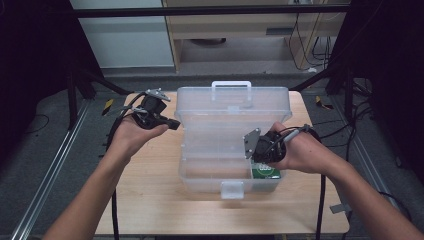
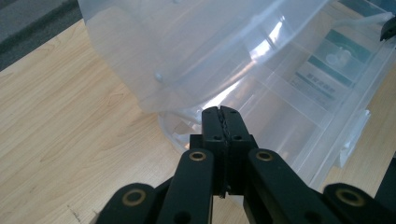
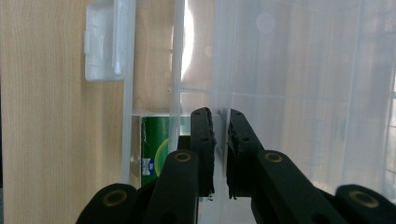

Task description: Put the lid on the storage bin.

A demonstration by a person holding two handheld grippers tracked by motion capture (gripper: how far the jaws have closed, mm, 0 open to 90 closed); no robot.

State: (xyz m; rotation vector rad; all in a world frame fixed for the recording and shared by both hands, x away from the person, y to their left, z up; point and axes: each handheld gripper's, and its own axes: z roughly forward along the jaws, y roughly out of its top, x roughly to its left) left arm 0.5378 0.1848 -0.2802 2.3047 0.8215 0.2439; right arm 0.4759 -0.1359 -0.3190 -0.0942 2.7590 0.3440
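Observation:
A clear plastic toolbox [image 1: 210, 182] stands open on the wooden table [image 1: 150, 200], its lid [image 1: 230, 102] tipped back. A green packet [image 1: 265, 171] lies in its front right compartment. My right gripper [image 1: 265, 159] reaches down into that corner. In the right gripper view its jaws [image 3: 220, 116] stand nearly together with the thin edge of a clear inner tray [image 3: 299, 93] between them, and the green packet [image 3: 154, 149] lies just beyond. My left gripper [image 1: 172, 125] is held at the box's left side, shut and empty, with its tips [image 2: 223, 112] close to the lid's lower corner [image 2: 159, 79].
The box's white front latch [image 1: 232, 190] hangs open toward me, and a white handle [image 1: 231, 85] tops the lid. Bare wood lies to the left of the box [image 2: 60, 116] and in front of it. Dark frame legs and cables stand beyond the table's edges.

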